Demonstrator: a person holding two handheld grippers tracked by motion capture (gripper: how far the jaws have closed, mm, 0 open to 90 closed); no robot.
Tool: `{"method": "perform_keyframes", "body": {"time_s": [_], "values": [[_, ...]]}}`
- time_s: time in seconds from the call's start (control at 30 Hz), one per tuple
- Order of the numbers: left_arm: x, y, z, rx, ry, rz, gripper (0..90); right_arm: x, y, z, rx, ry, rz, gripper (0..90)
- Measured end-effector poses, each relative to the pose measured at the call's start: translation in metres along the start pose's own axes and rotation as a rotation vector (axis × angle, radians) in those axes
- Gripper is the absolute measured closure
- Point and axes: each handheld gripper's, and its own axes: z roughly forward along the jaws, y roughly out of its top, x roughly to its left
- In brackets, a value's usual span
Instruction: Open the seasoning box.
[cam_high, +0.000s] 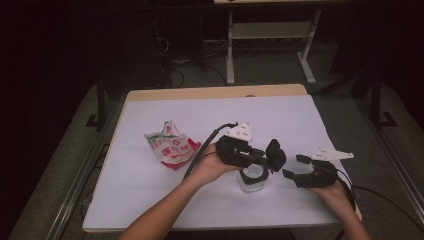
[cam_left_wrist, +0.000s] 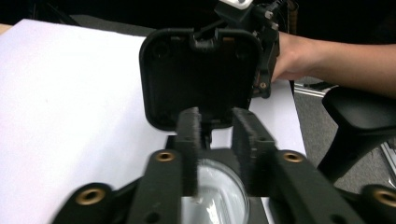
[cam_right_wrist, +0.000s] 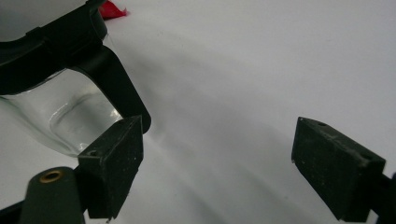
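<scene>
Above the glass jar (cam_high: 251, 181), left claw (cam_high: 261, 156) parted

Clear glass jar (cam_high: 251, 180) w/ black lid (cam_high: 275, 155); red-white-green printed bag (cam_high: 171, 145); white table cover (cam_high: 150, 180).

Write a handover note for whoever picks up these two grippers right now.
Left gripper: jaws slightly apart, gripping nothing, just above the clear jar, facing its raised black lid.
Right gripper: jaws wide open, empty, beside the jar.
Jar stands on the white table; snack packet lies apart, to the left.
Done: lid open.
Left: probably bringing the packet to the jar.
</scene>
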Motion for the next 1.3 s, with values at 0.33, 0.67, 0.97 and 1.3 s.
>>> {"method": "perform_keyframes", "body": {"time_s": [0.33, 0.67, 0.97, 1.3], "values": [[0.001, -0.021, -0.025, 0.004, 0.044, -0.047, 51.8, 0.000, 0.000, -0.001, 0.002, 0.000, -0.004, 16.5], [-0.003, -0.046, -0.048, 0.000, 0.090, -0.072, 35.9, 0.001, -0.001, -0.001, 0.003, -0.002, -0.004, 16.5], [-0.010, -0.072, -0.061, 0.018, 0.122, -0.091, 29.5, 0.001, -0.002, 0.001, 0.012, 0.004, -0.008, 16.5], [-0.014, -0.100, -0.075, 0.025, 0.144, -0.124, 23.0, 0.002, -0.003, 0.001, 0.013, 0.006, -0.002, 16.5]]}}
